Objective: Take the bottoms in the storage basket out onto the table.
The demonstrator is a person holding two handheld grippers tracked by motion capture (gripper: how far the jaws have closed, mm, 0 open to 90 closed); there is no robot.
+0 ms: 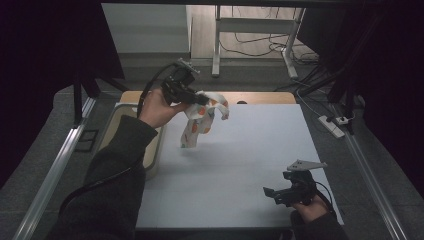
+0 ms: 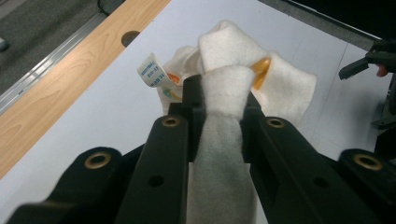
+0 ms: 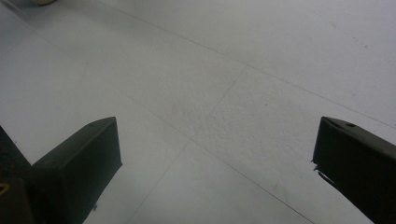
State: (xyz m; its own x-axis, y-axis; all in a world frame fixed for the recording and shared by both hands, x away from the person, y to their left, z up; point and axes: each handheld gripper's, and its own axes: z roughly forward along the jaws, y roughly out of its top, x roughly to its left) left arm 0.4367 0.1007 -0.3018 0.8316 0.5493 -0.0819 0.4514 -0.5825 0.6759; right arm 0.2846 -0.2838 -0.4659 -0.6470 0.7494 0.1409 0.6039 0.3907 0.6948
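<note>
A small white cloth garment [image 1: 200,120] with orange spots hangs above the far left part of the white table [image 1: 250,150], its lower end near the surface. My left gripper [image 1: 199,99] is shut on its upper edge. In the left gripper view the white fabric [image 2: 224,102] is pinched between the black jaws, and a printed label [image 2: 153,71] sticks out to the left. My right gripper [image 1: 270,194] rests low over the near right corner of the table, open. In the right gripper view its jaws stand wide apart over bare table [image 3: 210,93], with nothing between them.
A beige tray [image 1: 152,150] lies along the table's left side under my left forearm. A wooden strip [image 1: 260,97] borders the far edge. Beyond it stand a metal desk frame [image 1: 250,40] and floor cables; a power strip [image 1: 332,125] lies to the right.
</note>
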